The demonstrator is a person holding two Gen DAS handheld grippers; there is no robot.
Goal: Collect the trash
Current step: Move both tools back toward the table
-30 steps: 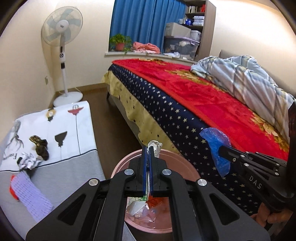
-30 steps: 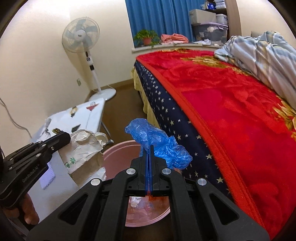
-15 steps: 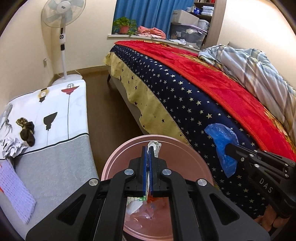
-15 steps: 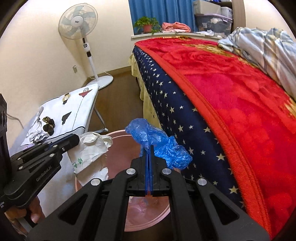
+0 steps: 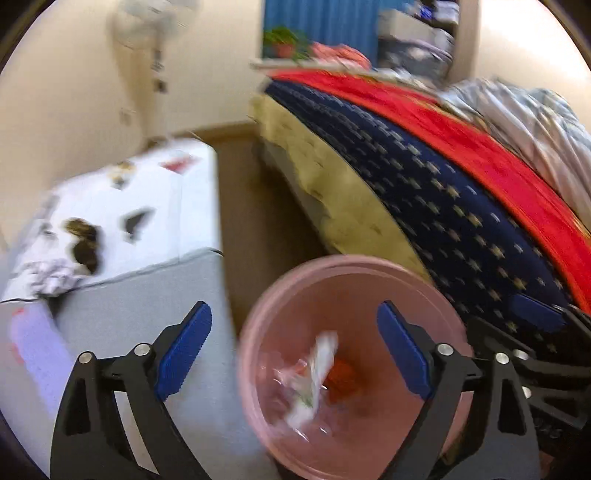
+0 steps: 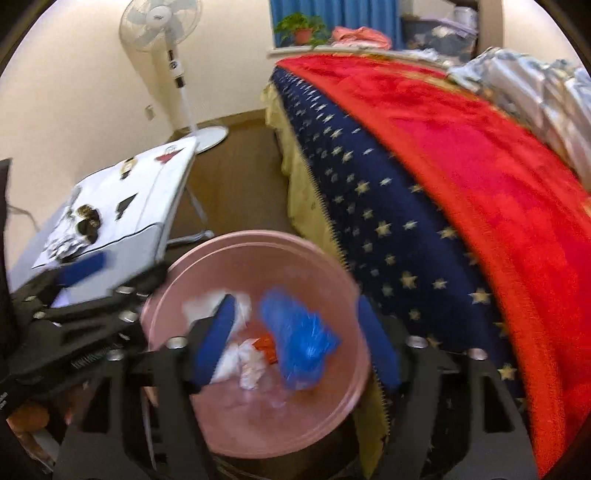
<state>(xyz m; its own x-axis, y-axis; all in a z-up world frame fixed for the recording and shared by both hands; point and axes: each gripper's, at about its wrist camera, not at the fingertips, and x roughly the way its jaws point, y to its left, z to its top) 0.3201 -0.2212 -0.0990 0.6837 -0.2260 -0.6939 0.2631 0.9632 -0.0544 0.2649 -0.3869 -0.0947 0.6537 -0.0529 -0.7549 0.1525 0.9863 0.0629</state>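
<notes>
A bin stands on the floor between a covered table on its left and a bed on its right. In the bin lie a crumpled bag and paper scraps. On the table rest a crumpled paper and a small dark lump. Behind the table a standing fan rises by the wall. A potted plant sits on the sill beyond the bed.

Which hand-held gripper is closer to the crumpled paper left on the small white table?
Left. The left hand-held gripper hangs open right beside the table's edge, near the crumpled paper. The right hand-held gripper, also open, is over the pink bin, farther away.
</notes>
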